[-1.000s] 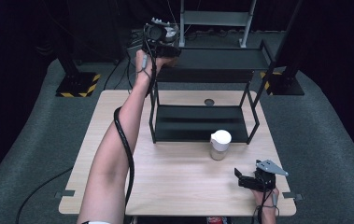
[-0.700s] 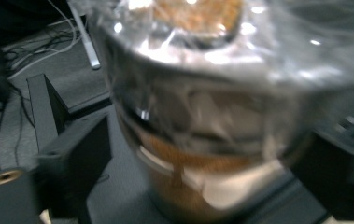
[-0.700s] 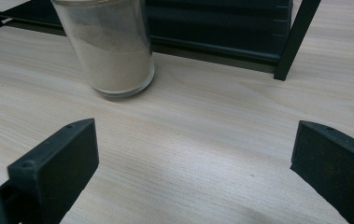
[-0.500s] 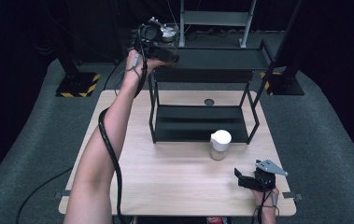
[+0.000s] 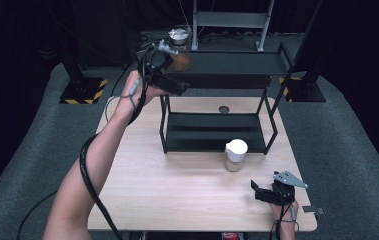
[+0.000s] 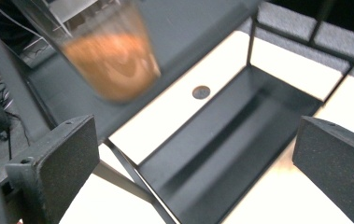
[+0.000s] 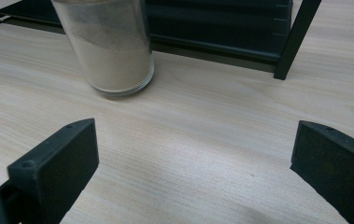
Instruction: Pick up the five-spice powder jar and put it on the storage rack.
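- we've got the left gripper up at the left end of the rack's top shelf, jaws having just swung wide apart with nothing between them
- the jar with the orange-brown stuff sits on that top shelf just past the jaws, blurry in the left gripper view, so we'd say the drop-off is done and we're on the pull-away step
- right gripper rests low at the near right of the counter, jaws spread and empty
- the second jar, pale powder with a white lid, stands on the counter right in front of the rack's lower shelf, ahead of the right gripper
- next move, we reckon: back the left gripper off without clipping the shelved jar, then line up on the pale jar, square and low on the glass
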Tool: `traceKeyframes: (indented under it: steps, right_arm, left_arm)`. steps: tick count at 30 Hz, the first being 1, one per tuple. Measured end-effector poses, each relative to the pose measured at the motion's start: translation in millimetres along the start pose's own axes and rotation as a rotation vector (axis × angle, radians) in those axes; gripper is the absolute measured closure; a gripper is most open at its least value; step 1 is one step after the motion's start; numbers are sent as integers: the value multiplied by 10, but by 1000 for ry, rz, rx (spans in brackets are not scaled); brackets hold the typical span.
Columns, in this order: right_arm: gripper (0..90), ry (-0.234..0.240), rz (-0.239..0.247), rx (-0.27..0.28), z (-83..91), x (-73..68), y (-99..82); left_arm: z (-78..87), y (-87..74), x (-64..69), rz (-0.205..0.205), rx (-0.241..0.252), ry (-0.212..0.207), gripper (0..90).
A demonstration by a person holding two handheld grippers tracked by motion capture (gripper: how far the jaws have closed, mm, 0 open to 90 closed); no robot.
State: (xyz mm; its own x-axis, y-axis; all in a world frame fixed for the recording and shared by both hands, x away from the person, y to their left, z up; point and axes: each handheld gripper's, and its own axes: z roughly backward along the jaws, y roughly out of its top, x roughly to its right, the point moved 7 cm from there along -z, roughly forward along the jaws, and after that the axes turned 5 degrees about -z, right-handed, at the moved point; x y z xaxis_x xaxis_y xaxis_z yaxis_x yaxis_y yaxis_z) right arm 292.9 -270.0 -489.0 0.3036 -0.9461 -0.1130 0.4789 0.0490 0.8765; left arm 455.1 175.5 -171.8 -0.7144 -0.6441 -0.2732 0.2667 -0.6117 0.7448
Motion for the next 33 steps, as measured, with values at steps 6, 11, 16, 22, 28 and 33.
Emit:
traceKeyframes:
  steps: [6, 11, 16, 22, 28, 33]
  right_arm:
    - [0, -1, 2, -1, -1, -1, 1]
    - [0, -3, 4, 1, 2, -6, -2]
    - [0, -6, 8, 1, 2, -12, -2]
    - [0, -8, 14, 3, 1, -19, -4]
    - [0, -11, 15, 3, 2, -23, -5]
    - [0, -13, 16, 0, -1, -26, -2]
  left_arm:
    - [-104, -461, 303, -52, -35, -9, 0]
    - [-233, -956, 573, -67, -73, -21, 0]
    - [-425, -1526, 820, -33, -115, -34, 0]
    - [-663, -2177, 1057, 24, -195, -66, 0]
    - [-831, -2645, 1242, 89, -215, -96, 0]
    - [-840, -2874, 1325, 148, -162, -98, 2]
